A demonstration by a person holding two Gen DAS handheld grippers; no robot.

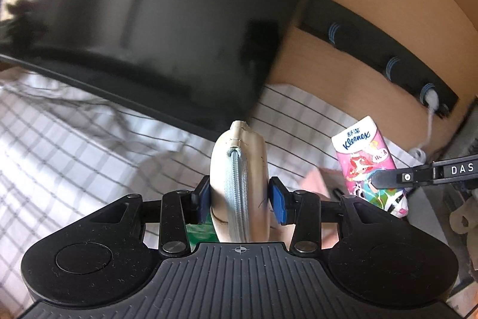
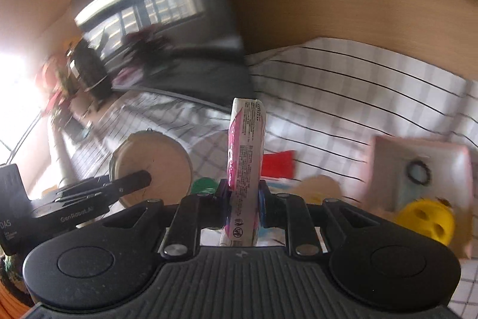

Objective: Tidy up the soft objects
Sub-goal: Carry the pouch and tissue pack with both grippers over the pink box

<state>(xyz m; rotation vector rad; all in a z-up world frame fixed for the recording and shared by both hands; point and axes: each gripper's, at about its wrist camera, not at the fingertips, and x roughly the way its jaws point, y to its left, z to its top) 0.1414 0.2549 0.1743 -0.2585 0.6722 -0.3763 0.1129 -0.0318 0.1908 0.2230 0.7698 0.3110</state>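
Both tools are loaded: the left tool point(image 1: 239, 196) pinches a round beige fabric pouch with a pale blue zipper point(image 1: 237, 172) between its blue pads, zipper edge facing the camera, while the right tool point(image 2: 244, 201) is pressed tight on a slim pink-and-white pack of Kleenex tissues point(image 2: 246, 157) standing upright between its jaws. Each load appears lifted clear of the white cloth with thin black checks point(image 1: 74, 139) covering the bench, with a dark monitor point(image 1: 149, 14) at the far side. In the right wrist view, a pale pink open box point(image 2: 418, 169) sits to the near right with a yellow plastic disc point(image 2: 425, 221) against it; it seems a likely place for soft things, though that is a guess. To carry well, keep both grips steady, hold the two tools apart so the loads do not collide, and lower each item fully before releasing, since the soft pouch may sag or slip.
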